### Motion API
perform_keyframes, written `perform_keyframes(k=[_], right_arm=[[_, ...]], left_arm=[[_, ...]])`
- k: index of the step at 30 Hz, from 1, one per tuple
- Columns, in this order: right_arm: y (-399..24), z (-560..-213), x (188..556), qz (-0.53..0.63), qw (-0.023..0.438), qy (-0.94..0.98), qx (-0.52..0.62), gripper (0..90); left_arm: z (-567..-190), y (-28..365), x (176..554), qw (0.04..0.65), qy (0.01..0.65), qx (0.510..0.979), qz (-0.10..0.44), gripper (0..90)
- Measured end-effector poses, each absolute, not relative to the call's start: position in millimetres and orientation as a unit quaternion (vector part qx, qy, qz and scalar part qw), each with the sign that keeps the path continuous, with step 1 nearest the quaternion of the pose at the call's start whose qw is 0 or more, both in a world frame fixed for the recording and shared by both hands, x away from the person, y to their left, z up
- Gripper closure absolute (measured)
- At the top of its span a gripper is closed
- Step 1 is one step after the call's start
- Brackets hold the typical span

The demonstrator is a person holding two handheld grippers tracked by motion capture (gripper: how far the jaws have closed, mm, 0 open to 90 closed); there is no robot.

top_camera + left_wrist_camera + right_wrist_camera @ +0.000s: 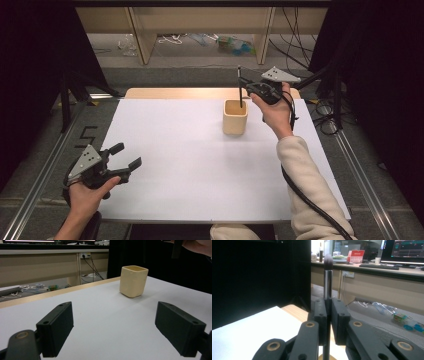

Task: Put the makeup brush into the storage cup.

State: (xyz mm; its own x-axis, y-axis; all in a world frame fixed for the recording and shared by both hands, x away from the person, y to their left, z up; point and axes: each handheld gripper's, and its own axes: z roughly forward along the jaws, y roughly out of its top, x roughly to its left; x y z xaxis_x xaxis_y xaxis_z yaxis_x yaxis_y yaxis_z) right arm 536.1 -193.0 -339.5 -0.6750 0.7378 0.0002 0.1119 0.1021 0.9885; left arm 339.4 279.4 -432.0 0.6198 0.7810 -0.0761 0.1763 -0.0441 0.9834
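On the white desk (200,165) stands one cream cup (235,116); above it the right claw (245,86) pinches one black brush (239,87) upright, its lower end inside the cup. Left claw (125,156), spread and holding nothing, hovers well apart over the desk's near left corner.

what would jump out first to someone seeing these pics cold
The right gripper at the table's far side, shut on a thin black brush held upright, bristles up, lower end in the cream cup. Then the left gripper, open over the near left of the white table.
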Motion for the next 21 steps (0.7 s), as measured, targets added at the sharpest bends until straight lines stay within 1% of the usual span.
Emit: perform_keyframes(k=[5, 7, 8, 12, 21], right_arm=[[-192.0, -339.4, 537.2, 0.598, 0.263, 0.693, 0.305, 84.2], [-192.0, -339.1, 538.7, 0.599, 0.273, 0.691, 0.301, 84.2], [-191.4, -338.9, 537.8, 0.598, 0.265, 0.692, 0.306, 84.2], [-190.2, -339.2, 538.3, 0.599, 0.263, 0.691, 0.308, 84.2], [-188.4, -340.7, 541.1, 0.599, 0.266, 0.690, 0.307, 84.2]], left_arm=[[-432.0, 279.4, 339.5, 0.594, 0.353, 0.676, 0.255, 14.9], [-432.0, 279.4, 339.4, 0.594, 0.354, 0.676, 0.255, 14.9], [-432.0, 279.4, 339.4, 0.594, 0.354, 0.676, 0.255, 14.9], [-432.0, 279.3, 339.4, 0.594, 0.354, 0.676, 0.255, 14.9], [-432.1, 279.3, 339.5, 0.594, 0.354, 0.676, 0.254, 14.9]])
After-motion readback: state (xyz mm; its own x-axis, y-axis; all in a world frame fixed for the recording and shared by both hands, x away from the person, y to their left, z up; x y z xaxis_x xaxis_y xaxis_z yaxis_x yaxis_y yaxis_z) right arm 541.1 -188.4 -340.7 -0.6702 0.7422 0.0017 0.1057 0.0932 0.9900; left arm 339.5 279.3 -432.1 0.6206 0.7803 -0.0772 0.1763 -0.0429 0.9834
